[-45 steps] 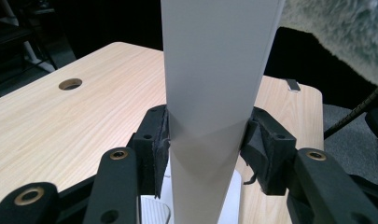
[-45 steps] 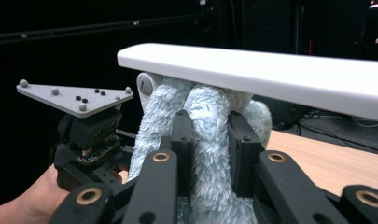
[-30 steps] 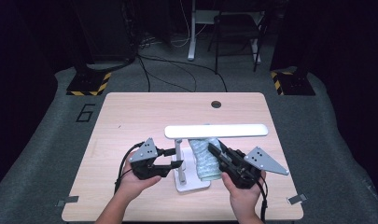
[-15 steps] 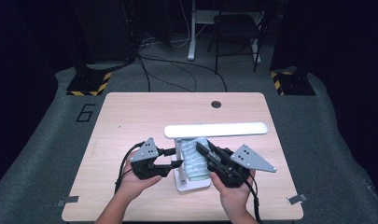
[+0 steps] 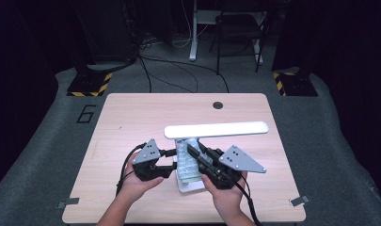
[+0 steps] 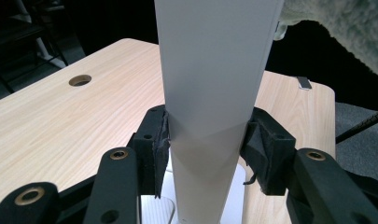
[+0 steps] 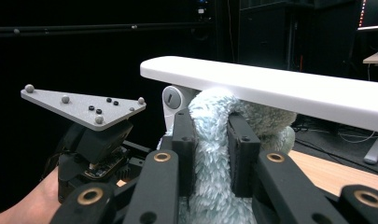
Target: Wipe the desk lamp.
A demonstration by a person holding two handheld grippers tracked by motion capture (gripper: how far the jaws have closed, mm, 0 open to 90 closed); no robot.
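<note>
Dark gear ringed the wooden bench (image 5: 131,117). Left gripper (image 6: 207,147) jaws clamped the white desk lamp's (image 5: 216,129) upright post (image 6: 214,93). Right gripper (image 7: 210,140) jaws pinched a fluffy pale-blue cloth (image 7: 210,186) beside it.

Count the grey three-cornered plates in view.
2: one grey three-cornered plate tops the left gripper, beside the white lamp post; the other tops the right gripper.

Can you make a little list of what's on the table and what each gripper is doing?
table: wooden table
lamp: white desk lamp, head level above the table
cloth: fluffy pale cloth, against the lamp's post, under the head
left gripper: shut on the lamp's post
right gripper: shut on the cloth
hands: one on each gripper
</note>
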